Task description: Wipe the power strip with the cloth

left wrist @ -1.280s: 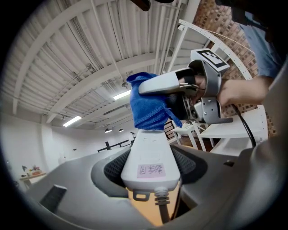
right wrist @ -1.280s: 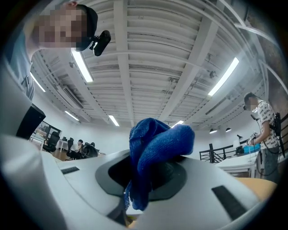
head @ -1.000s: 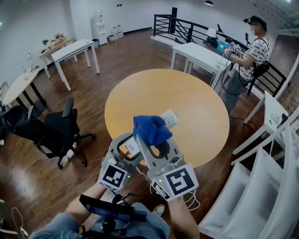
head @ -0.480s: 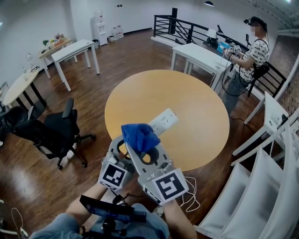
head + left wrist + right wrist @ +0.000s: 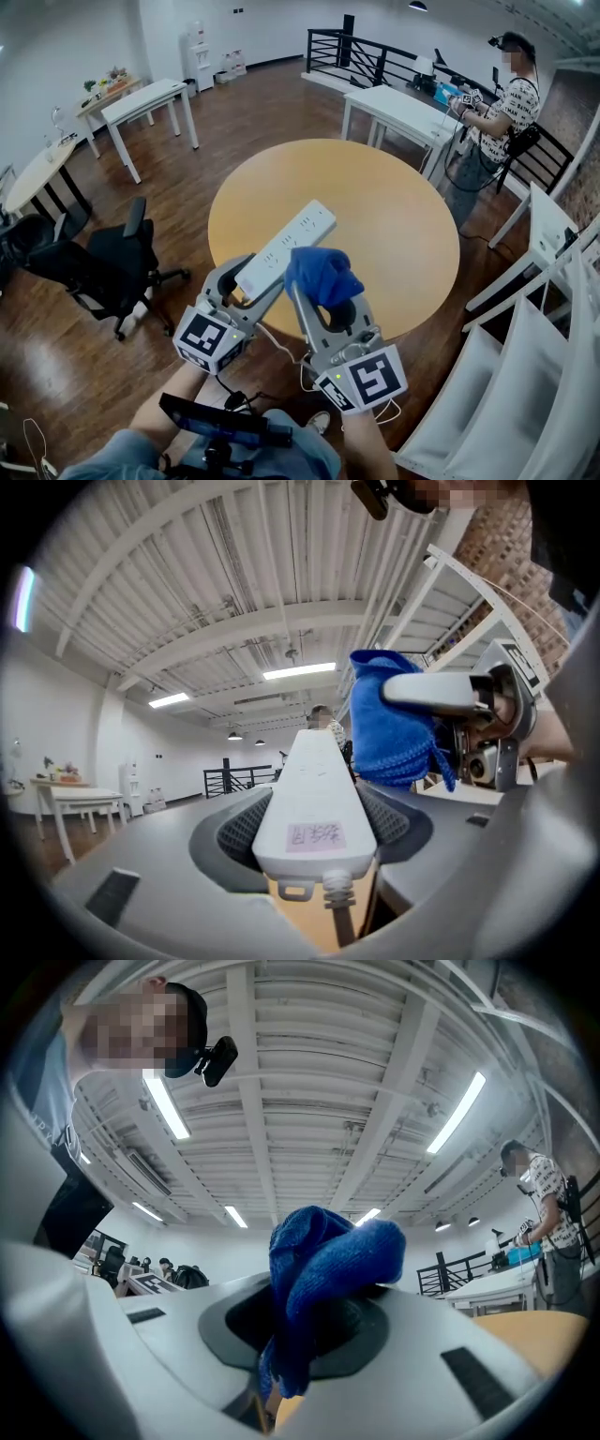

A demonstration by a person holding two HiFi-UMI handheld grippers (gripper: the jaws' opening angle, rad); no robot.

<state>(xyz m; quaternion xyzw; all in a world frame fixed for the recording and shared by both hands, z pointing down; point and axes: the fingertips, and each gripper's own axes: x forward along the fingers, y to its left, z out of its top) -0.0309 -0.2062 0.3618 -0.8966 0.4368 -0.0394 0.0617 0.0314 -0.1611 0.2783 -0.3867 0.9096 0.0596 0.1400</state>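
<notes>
The right gripper is clenched on a bunched blue cloth, just beside the white power strip, which the left gripper clamps by its cord end above the near edge of the round table. Raised and slanted so, the strip's socket face seems offered up for wiping.

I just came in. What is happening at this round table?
A person works with two grippers above the round wooden table. The left gripper is shut on the cord end of a white power strip, held in the air. The right gripper is shut on a bunched blue cloth, close beside the strip; contact cannot be told.
</notes>
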